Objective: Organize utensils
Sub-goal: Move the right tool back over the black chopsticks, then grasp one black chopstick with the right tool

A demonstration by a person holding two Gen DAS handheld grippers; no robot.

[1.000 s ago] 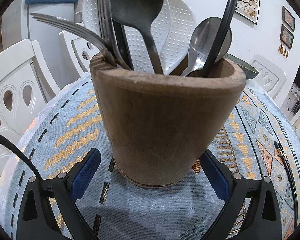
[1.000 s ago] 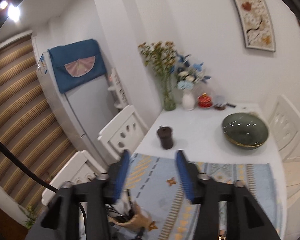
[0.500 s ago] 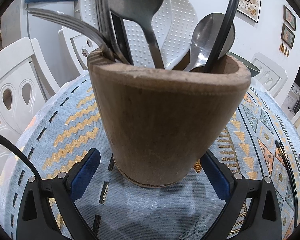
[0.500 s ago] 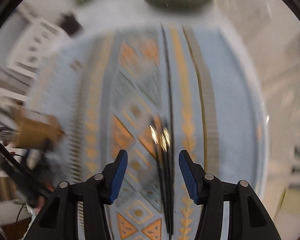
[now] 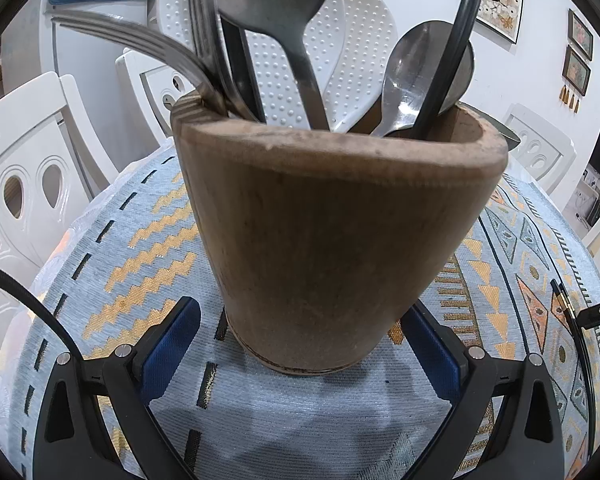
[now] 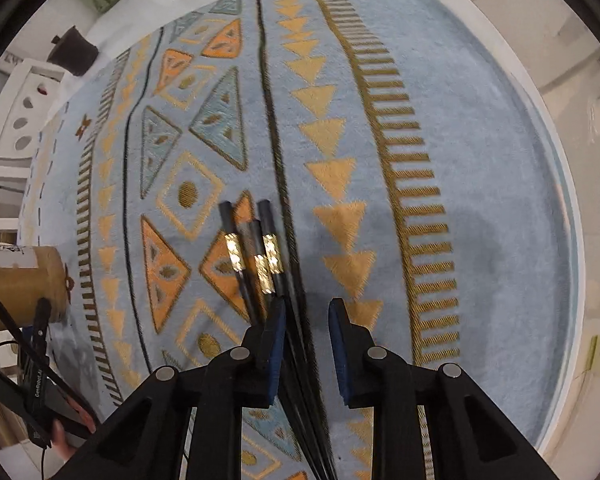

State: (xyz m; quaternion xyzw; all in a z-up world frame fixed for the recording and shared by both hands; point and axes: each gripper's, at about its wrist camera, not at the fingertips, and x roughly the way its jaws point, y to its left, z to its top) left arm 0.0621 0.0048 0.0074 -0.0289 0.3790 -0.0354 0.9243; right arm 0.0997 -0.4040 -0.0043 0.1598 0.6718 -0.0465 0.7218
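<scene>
A brown wooden utensil holder (image 5: 332, 240) stands on the patterned blue cloth (image 5: 140, 240), holding forks (image 5: 152, 46), spoons (image 5: 416, 76) and a white dotted paddle (image 5: 340, 40). My left gripper (image 5: 300, 344) is open, its blue pads on either side of the holder's base. Several black chopsticks with gold bands (image 6: 260, 256) lie on the cloth in the right wrist view. My right gripper (image 6: 306, 316) is open, low over the chopsticks, which run between its pads. The holder also shows at the left edge of the right wrist view (image 6: 20, 280).
White chairs (image 5: 28, 184) stand around the table. A dark cup (image 6: 74, 50) stands at the table's far left. One chopstick end (image 5: 560, 300) shows at the right of the left wrist view. The table's white rim (image 6: 556, 128) curves along the right.
My right gripper swung down from looking across the room to hovering low over the chopsticks. My left gripper stayed around the holder, which looks slightly closer.
</scene>
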